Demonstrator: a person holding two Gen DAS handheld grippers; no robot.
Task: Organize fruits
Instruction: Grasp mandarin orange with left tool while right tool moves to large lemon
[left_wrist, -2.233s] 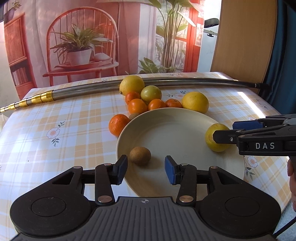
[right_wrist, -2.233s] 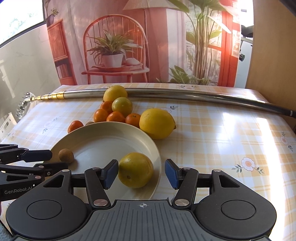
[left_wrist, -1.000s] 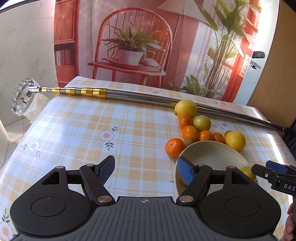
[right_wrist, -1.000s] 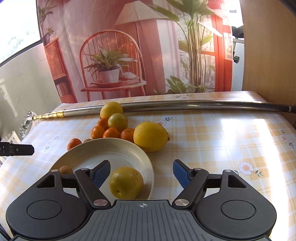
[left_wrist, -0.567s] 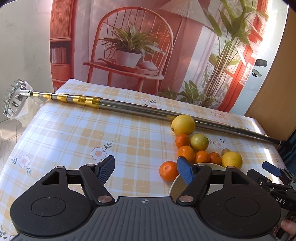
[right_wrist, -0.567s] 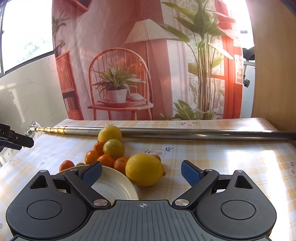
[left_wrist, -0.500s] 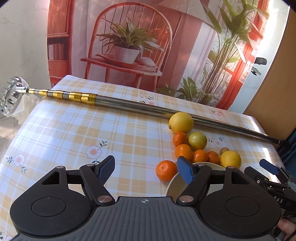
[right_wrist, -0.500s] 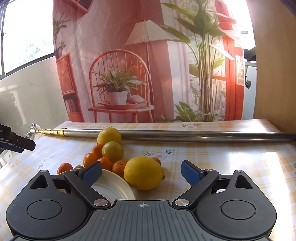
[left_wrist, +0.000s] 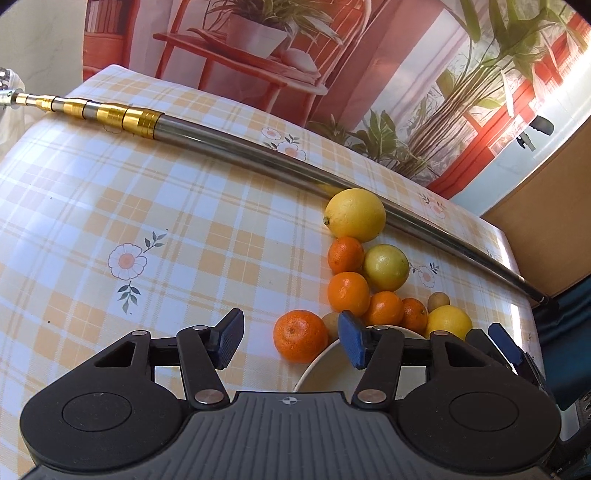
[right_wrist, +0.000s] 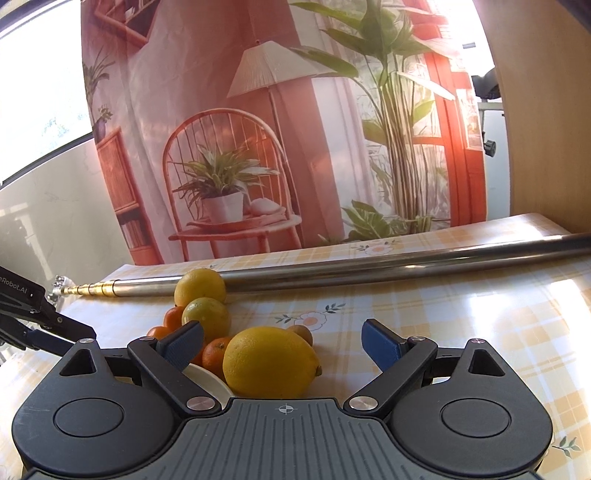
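Observation:
My left gripper (left_wrist: 290, 341) is open, low over the table, and an orange mandarin (left_wrist: 300, 335) sits just beyond its fingertips beside the cream plate (left_wrist: 317, 369). A kiwi (left_wrist: 330, 325) peeks out behind that mandarin. Further back lie a lemon (left_wrist: 354, 214), a greenish citrus (left_wrist: 386, 266) and more mandarins (left_wrist: 348, 293). My right gripper (right_wrist: 282, 345) is open too, with a large lemon (right_wrist: 271, 362) lying on the cloth between its fingers, untouched. The plate rim (right_wrist: 207, 380) shows at that lemon's left. What lies in the plate is hidden.
A long metal pole (left_wrist: 258, 155) with gold sections crosses the back of the checked tablecloth (left_wrist: 110, 206), touching the far lemon. The right gripper's tip (left_wrist: 509, 343) shows at the right of the left wrist view. A small kiwi (right_wrist: 303, 334) sits behind the large lemon. A printed backdrop stands behind.
Both grippers drew back off the plate and stayed open. The left one has closed in on the lone mandarin. The right one has dropped toward the large lemon, which now fills its gap.

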